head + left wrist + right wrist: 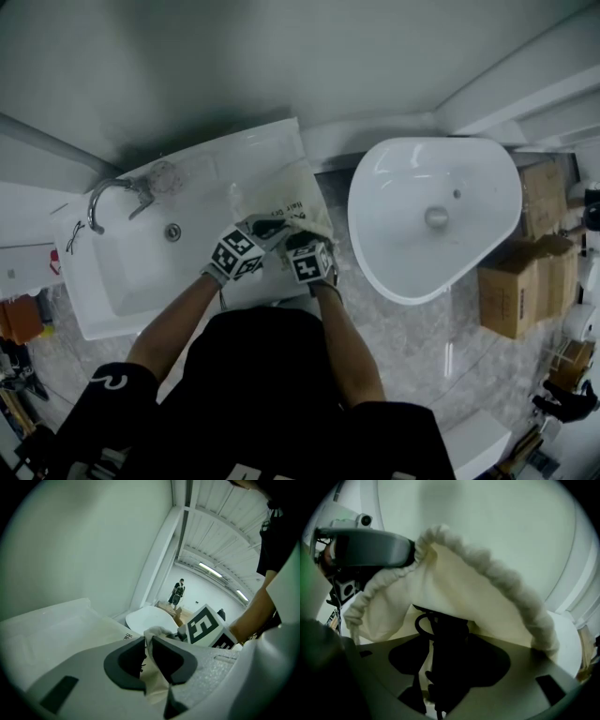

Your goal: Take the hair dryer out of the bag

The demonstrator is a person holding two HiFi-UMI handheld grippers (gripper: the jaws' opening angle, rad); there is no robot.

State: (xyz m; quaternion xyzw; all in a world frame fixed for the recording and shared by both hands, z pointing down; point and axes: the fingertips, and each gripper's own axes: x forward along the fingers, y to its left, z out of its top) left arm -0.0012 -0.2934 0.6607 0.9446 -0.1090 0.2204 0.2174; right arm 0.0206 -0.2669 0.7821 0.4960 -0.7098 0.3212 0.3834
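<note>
Edges: cream cloth drawstring bag (281, 192) lying across the right rim of a white rectangular sink (141, 272), wall right behind; white oval basin (431, 216) just beside it on the grey marble counter (422, 347).
Room: sink bowl on the left, curved chrome faucet (112, 192) well apart from the bag.
Left hand-held gripper (147, 653): pressed together on the bag's cloth at its rim, holding the mouth raised.
Right hand-held gripper (450, 663): spread wide at the bag's mouth, astride the dryer.
Black hair dryer (445, 639): inside the bag, between the right jaws; long axis in line with those jaws, running into the mouth; cord loop at its far end; nozzle end not discernible.
</note>
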